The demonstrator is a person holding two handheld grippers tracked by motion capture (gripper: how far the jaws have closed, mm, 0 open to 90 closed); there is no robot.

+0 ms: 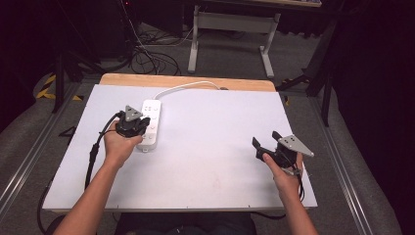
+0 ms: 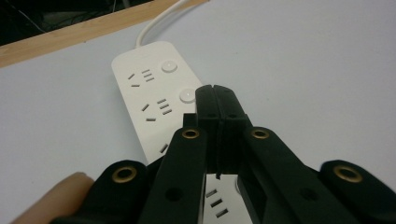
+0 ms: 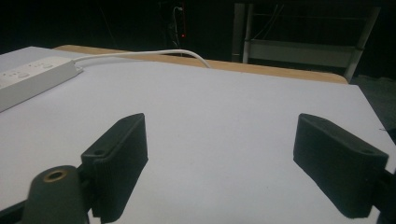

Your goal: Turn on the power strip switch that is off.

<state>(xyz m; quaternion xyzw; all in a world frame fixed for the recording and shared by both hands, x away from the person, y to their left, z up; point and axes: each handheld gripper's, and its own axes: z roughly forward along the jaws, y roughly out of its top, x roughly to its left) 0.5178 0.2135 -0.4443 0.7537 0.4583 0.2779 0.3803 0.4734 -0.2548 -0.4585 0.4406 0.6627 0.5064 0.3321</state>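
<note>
Item: white power strip (image 1: pixel 150 124), lying on the white table (image 1: pixel 215 161) at far left, cord (image 1: pixel 186 86) running back.
My left gripper (image 2: pixel 215 93): jaws pressed together, empty, tips over a strip button (image 2: pixel 186 95).
My right gripper (image 1: pixel 265 143): jaws spread, idle, well apart.
Handling, as I judge it: press straight down, centred on the button, gently.

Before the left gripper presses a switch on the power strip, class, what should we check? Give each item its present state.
1. Left gripper jaws shut for pressing: ok.
2. Its tip over the power strip, near a round button: ok.
3. Tip touching the button: cannot tell.
4. Right gripper open, holding nothing, apart from the strip: ok.
5. Strip flat on the white board: ok.
6. Cord plugged in: cannot tell.
</note>
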